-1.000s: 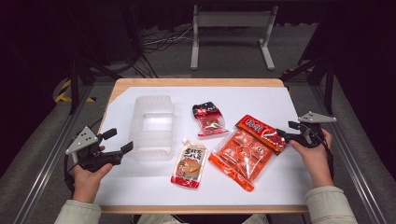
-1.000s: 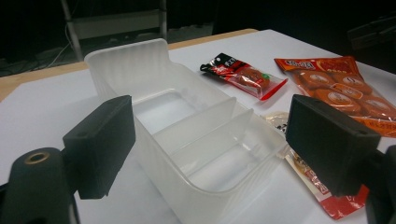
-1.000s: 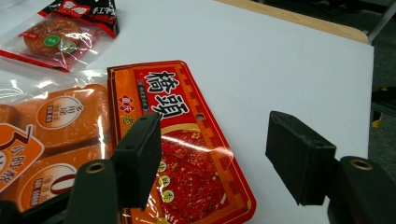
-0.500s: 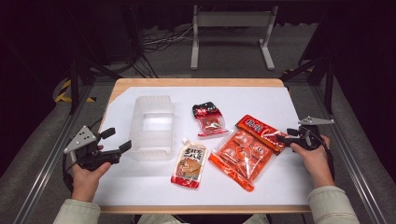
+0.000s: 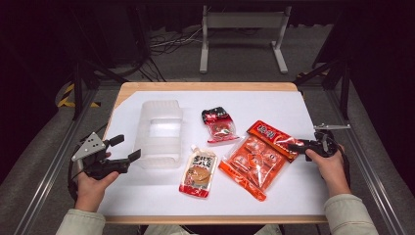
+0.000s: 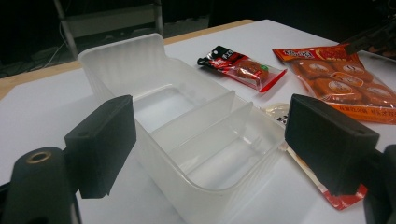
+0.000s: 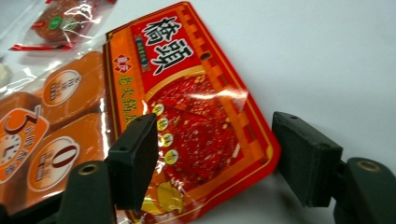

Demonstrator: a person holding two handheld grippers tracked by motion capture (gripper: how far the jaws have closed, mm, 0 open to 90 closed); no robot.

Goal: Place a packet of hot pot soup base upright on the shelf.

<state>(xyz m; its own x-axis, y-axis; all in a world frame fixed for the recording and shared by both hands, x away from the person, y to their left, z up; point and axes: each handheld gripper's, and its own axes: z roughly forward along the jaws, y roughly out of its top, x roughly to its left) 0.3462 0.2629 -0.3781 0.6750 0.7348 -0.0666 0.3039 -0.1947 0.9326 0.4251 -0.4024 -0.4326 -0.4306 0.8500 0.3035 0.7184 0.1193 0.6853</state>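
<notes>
Bare sheet point(image 5: 293, 105) right of the orange packet point(image 5: 254, 161) lies free; clear box point(image 5: 159, 134) blocks the left.

**Print on the orange snack bag**

In the right gripper view, the large orange snack bag point(image 7: 187, 116) carries two big white Chinese characters, 橋頭, on a red panel at its 12 o'clock end. A column of smaller yellow characters runs down beside them, too blurred to read. At 9 o'clock, the orange packets inside show a white "0" and a "5". The brown sauce pouch point(image 5: 199, 170) and the small red packet point(image 5: 219, 124) bear lettering too small to read.
</notes>
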